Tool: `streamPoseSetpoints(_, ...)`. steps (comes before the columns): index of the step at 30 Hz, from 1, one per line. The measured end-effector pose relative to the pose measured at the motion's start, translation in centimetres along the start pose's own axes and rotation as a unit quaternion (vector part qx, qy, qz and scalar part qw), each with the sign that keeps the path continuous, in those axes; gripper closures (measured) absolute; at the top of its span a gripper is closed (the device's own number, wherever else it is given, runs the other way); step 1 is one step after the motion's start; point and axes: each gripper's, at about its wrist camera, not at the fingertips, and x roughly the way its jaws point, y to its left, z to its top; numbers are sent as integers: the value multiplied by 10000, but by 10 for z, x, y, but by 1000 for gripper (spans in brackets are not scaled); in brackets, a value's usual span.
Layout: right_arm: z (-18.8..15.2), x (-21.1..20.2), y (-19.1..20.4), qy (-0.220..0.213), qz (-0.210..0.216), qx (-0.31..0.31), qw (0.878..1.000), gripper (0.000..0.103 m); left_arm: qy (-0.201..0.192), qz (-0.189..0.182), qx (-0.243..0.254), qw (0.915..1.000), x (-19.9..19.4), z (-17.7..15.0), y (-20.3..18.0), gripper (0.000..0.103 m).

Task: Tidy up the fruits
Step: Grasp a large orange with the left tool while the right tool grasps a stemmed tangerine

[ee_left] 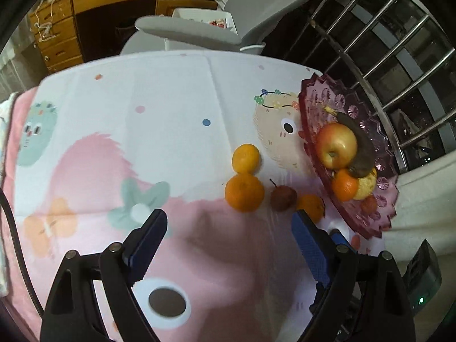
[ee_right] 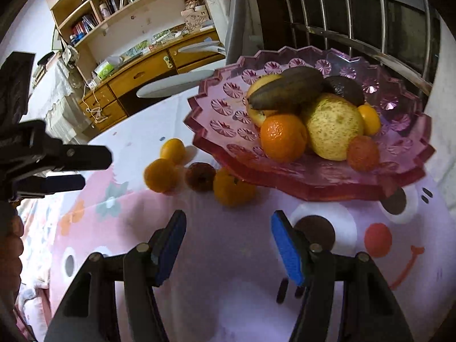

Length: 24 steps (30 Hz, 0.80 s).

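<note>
Both the left gripper [ee_left: 229,222] and right gripper [ee_right: 228,228] hover with fingers spread, holding nothing. Four loose fruits, among them an orange [ee_left: 244,191], sit mid-frame on the table [ee_left: 171,142] beside the heaped pink bowl [ee_right: 222,131]. Added fruit could roll off that pile, and a nudge might send the round ones rolling.
</note>
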Motion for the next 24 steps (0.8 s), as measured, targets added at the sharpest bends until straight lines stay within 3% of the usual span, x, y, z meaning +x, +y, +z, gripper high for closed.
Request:
streamPoseSetpoints(5, 0, 15, 0, -9, -150, -25, 9999, 40, 97, -53, 13, 9999, 27, 2, 1, 19)
streamPoseSetpoints(9, 1, 24, 4, -23, -212, -70, 9997, 40, -52, -109, 96, 9999, 41, 3, -1, 21)
streamPoseSetpoints(13, 3, 29, 5, -88, -321, -119, 9994, 40, -42, -153, 149, 9998, 53, 6, -3, 33)
streamPoseSetpoints(16, 5, 33, 3, -113, -354, -114, 9992, 41, -48, -225, 183, 9996, 60, 8, -5, 36)
streamPoseSetpoints(24, 7, 34, 7, -157, -417, -228, 9987, 59, -93, -482, 177, 9986, 68, 5, -7, 63)
